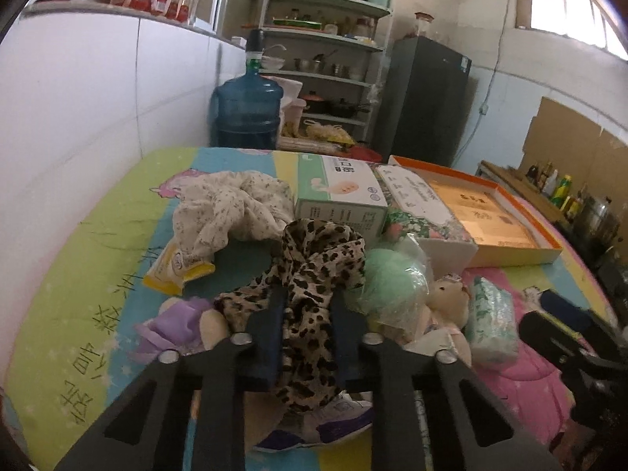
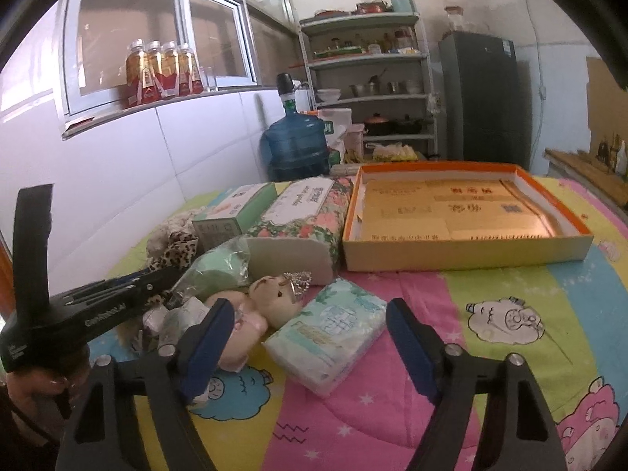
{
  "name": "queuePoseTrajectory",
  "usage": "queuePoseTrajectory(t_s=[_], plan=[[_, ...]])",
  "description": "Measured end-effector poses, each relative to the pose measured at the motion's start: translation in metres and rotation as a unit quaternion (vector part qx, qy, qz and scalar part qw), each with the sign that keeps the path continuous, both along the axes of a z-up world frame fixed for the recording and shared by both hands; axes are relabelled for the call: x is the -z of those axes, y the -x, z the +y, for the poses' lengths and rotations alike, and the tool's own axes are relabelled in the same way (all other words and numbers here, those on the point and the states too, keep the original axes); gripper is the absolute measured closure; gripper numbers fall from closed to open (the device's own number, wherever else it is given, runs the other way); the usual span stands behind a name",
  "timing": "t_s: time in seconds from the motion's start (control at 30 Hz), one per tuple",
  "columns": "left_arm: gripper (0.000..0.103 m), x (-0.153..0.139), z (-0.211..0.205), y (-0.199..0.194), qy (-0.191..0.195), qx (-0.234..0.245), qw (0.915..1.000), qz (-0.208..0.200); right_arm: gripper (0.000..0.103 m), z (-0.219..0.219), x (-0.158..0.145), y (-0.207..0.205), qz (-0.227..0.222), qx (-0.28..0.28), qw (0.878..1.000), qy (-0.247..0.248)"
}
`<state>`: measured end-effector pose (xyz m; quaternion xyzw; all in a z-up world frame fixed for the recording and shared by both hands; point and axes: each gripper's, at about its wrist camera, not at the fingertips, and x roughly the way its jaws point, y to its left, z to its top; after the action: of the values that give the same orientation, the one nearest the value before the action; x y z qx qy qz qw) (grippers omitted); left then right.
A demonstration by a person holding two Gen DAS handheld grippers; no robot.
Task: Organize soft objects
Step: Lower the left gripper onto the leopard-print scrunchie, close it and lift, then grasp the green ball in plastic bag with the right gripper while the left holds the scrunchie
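- Plainly, the leopard-print scarf [image 1: 314,274] is pinched between the fingers [image 1: 274,314] of the left gripper [image 1: 308,294], which are closed together on the cloth; the scarf's loose length runs straight ahead of the fingers, away from the camera.
- The right gripper [image 2: 306,314] is held with its fingers [image 2: 408,337] well apart and nothing clamped; the tissue pack [image 2: 325,333] lies between and just ahead of them, its long axis slanted toward the upper right.
- The orange-rimmed cardboard box [image 2: 467,251] is seen open at the far right of the surface [image 2: 490,286], a cartoon-print quilted cover; it is judged the likely home for the soft things, and the right hand is the nearer to it.
- The scarf is thin, limp and crumpled, so sagging and trailing are to be expected when it is lifted.
- A small plush doll [image 2: 271,298] lies just beside the tissue pack; a pale green fluffy item in clear plastic [image 1: 386,278] sits just right of the scarf.
- A white floral cloth [image 1: 231,208] is bunched behind the scarf.
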<state>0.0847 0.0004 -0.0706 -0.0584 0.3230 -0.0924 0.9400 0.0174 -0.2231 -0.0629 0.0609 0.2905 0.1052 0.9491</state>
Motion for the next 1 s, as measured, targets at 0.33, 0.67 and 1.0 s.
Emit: queuePoseTrajectory(t_s=[0.33,0.67,1.0], plan=[[0.094,-0.024,0.013,0.018,0.023,-0.003,0.9985,-0.050,0.033,-0.005,0.004,-0.006,0.016,-0.013,0.999,-0.029],[0.094,-0.047,0.037,0.043,0.028,-0.029,0.9958,-0.082,0.033,0.056,-0.009,-0.044,0.028,-0.124,0.992,-0.004],[0.094,-0.041,0.043,0.041,0.041,-0.037,0.9954,-0.078,0.033,0.082,0.002,-0.094,0.100,-0.170,0.980,0.016]])
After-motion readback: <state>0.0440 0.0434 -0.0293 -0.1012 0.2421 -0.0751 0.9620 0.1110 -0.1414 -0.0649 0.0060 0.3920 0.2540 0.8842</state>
